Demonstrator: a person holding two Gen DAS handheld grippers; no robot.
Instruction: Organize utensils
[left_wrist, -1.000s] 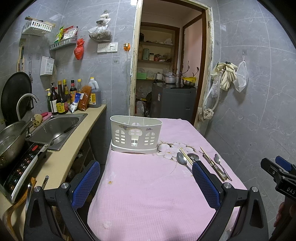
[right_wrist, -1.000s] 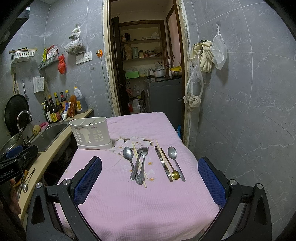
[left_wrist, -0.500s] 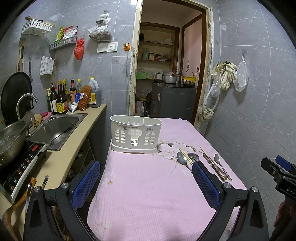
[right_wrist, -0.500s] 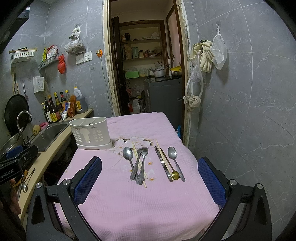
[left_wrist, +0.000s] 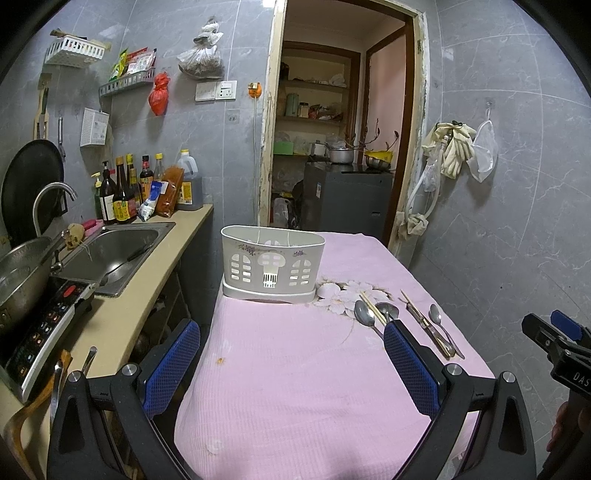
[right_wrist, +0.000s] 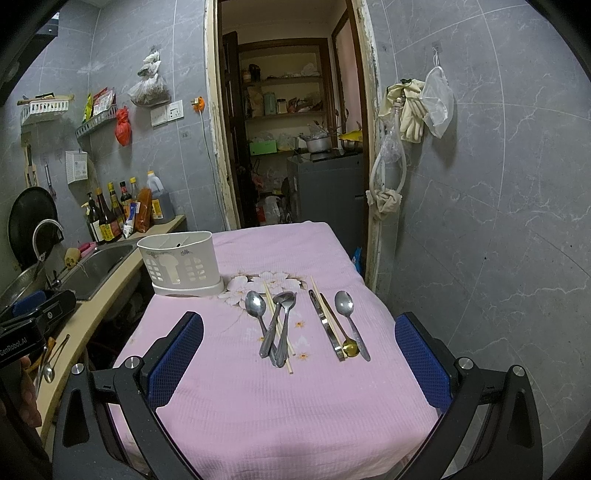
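**Me:** Left wrist view: my left gripper (left_wrist: 291, 354) has its jaws spread wide, nothing between the blue pads (left_wrist: 171, 360). It hangs over the near end of the pink tablecloth (left_wrist: 295, 387). White utensil holder (left_wrist: 272, 264) stands straight ahead, at the left edge of the cloth, next to the counter.

**Dev:** Right side?

**Me:** Right gripper (right_wrist: 299, 350) is wide open too, holding nothing. It also sits above the near end of the cloth (right_wrist: 295, 413). The utensils lie ahead of it, flat on the cloth.

**Dev:** Layout?

**Me:** Two groups. Left group: a steel spoon (right_wrist: 256, 308), bowl toward the holder, plus two more steel pieces (right_wrist: 282, 325) crossed at the handles and a chopstick (right_wrist: 277, 325) running through the pile. Right group: a knife (right_wrist: 325, 325), a second chopstick (right_wrist: 325, 314), a small gold spoon (right_wrist: 349, 348) with bowl toward me, and another steel spoon (right_wrist: 347, 314) on the outside. The groups are apart; both are to the right of the holder (right_wrist: 181, 264) and nearer me.

**Dev:** Anything in the holder?

**Me:** Can't tell much. I see dividers at the rim and one small dark shape inside, too small to identify.

**Dev:** Surroundings?

**Me:** Sink (left_wrist: 110, 251) and counter (left_wrist: 122, 317) on the left, sauce bottles (left_wrist: 122, 192) at the back wall, induction hob (left_wrist: 44, 332) with a steel pot (left_wrist: 18, 269) nearest me. The right gripper's body shows at the right edge of the left view.
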